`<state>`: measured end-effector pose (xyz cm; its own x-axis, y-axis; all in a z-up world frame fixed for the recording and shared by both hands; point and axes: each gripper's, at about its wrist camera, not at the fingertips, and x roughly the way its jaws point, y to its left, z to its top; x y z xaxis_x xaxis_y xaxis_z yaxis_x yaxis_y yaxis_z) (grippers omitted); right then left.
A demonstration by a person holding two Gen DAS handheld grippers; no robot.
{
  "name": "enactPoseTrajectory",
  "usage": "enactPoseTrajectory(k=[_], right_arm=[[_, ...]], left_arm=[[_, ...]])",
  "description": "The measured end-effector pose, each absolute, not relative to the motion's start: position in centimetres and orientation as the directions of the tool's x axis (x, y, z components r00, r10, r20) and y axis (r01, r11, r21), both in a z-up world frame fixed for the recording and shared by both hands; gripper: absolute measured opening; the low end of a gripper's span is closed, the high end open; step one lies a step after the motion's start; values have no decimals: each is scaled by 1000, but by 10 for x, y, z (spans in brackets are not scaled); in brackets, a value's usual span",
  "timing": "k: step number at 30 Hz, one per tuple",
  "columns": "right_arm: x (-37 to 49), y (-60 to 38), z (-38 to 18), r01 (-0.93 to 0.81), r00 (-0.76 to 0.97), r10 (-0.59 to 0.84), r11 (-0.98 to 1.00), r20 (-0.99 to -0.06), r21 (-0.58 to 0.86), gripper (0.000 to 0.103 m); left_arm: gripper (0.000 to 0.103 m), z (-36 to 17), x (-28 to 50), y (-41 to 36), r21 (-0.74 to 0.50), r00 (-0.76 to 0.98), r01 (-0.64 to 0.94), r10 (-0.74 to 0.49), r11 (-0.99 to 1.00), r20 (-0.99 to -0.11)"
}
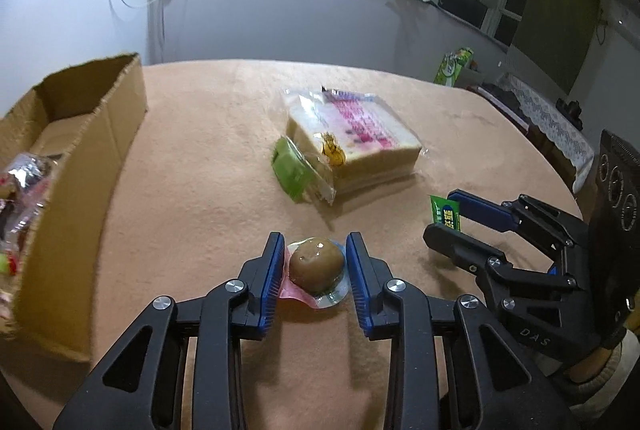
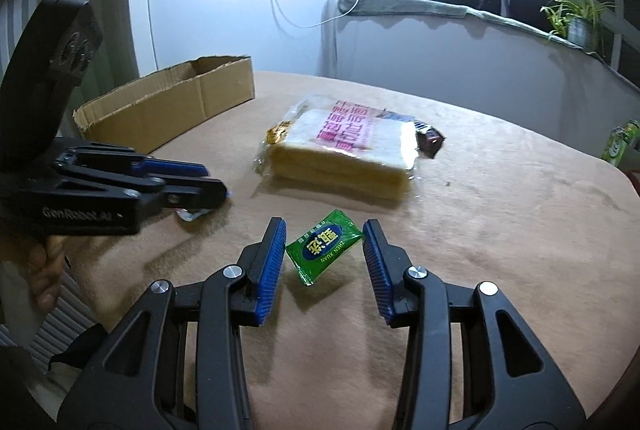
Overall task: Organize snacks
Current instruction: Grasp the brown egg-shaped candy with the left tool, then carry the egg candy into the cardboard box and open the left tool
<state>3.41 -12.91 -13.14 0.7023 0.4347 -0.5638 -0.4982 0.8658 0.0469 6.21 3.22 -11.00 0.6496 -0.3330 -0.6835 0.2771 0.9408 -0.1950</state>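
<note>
From the left wrist view, the left gripper point(image 1: 315, 272) has its 2 blue pads pinching a vacuum-packed brown egg point(image 1: 316, 266), whose pink-edged clear wrapper bulges out between them just above the tan tablecloth point(image 1: 192, 190). At the far left stands the open cardboard box point(image 1: 80, 166), and 1 heap of shiny wrapped snacks point(image 1: 20, 198) already lies in its near end, so part of the sorting looks done. In the middle of the table, farther off, a bagged loaf of sliced bread point(image 1: 352, 142) lies flat with a green-labelled packet point(image 1: 296, 174) leaning against its near left corner. To the right, the right gripper point(image 1: 444, 218) is closed on a small green sachet point(image 1: 446, 212) by its edge. From the right wrist view, that green sachet point(image 2: 325, 248) sits cornerwise between the right gripper's point(image 2: 324, 250) pads, which touch its left and right corners, so it is pinched lightly. The left gripper point(image 2: 208, 186) shows at the left with a scrap of wrapper under its tips, and the cardboard box point(image 2: 172, 106) lies beyond it at the far left. The bread point(image 2: 340, 150) is in the middle, with a small dark packet point(image 2: 430, 140) touching its far right end. As a judgement, the task is about midway: 2 items are gripped but not boxed, and 3 more lie on the table.
</note>
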Motion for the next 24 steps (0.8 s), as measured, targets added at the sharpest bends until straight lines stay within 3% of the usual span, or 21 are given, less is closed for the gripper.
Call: enactPoseTrajectory(k=[24], right_arm=[[9,-114,-72,-495,772,419,868,-478,-38,42]], left_arm=[[30,-48,20,78,-171,796,225,-282,959,-535]])
